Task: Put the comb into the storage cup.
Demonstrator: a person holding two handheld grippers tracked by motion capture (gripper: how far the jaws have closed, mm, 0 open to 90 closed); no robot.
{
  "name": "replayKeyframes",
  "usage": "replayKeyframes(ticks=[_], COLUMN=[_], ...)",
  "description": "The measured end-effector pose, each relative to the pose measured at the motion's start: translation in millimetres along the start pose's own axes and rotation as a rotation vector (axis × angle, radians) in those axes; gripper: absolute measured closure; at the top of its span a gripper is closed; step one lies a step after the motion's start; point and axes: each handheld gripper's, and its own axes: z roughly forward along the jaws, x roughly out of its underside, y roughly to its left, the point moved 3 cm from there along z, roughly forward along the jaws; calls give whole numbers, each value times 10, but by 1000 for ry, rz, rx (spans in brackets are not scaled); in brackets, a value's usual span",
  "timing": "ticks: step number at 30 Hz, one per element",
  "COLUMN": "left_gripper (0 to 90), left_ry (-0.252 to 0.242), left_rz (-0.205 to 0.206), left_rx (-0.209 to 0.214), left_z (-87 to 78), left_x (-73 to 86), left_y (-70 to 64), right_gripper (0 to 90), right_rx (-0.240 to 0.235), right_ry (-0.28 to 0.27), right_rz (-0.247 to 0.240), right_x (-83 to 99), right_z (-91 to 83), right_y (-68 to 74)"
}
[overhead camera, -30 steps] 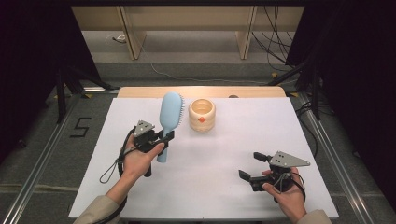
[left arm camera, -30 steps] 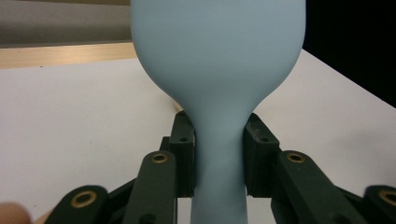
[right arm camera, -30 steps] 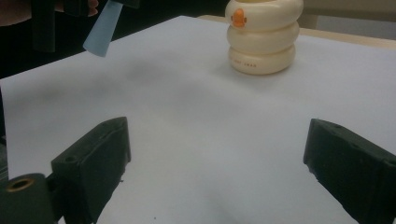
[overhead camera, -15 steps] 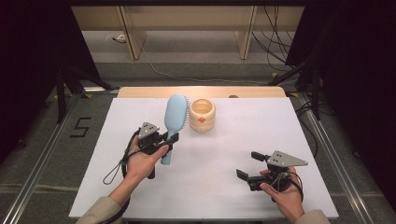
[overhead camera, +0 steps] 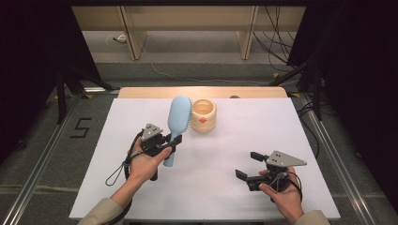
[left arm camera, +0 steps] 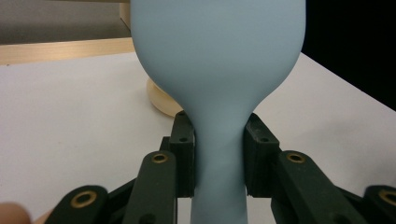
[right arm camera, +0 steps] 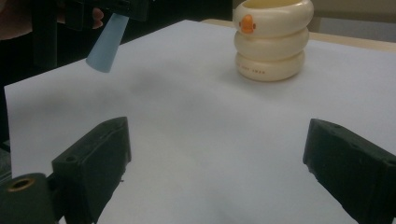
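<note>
The left claw (overhead camera: 172,142) pinches the neck of the light blue hairbrush (overhead camera: 177,123), holding it above the white counter (overhead camera: 225,187) with the head just beside the cream ringed cup (overhead camera: 203,115). The right claw (overhead camera: 248,165) is spread wide, holding nothing, well apart from both.

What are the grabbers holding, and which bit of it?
The left gripper grips the blue hairbrush by the neck of its handle. The right gripper is open and holds nothing.
</note>
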Motion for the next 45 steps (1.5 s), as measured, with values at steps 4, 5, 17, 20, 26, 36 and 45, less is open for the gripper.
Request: replayKeyframes(ticks=[4, 5, 17, 20, 26, 36, 45], left_gripper=[692, 692, 692, 692, 692, 692, 692], left_ry=[0, 0, 3, 2, 3, 4, 10], left_rz=[1, 0, -3, -2, 0, -2, -2], left_rx=[3, 5, 16, 19, 22, 28, 46], left_z=[4, 7, 26, 27, 33, 43, 85], left_x=[3, 5, 17, 16, 20, 20, 41], left_y=[-10, -14, -52, -64, -80, -97, -162], right_gripper=[86, 86, 86, 86, 86, 86, 86], right_rx=[-4, -4, -7, -9, -12, -27, -47], right_ry=[3, 2, -3, -7, -4, -8, -9], right_rz=[-1, -1, -1, -4, 0, 0, -5], right_x=[-6, -8, -32, -38, -50, -96, -171], right_z=[21, 28, 72, 84, 109, 221, 382], right_y=[14, 18, 39, 42, 62, 107, 179])
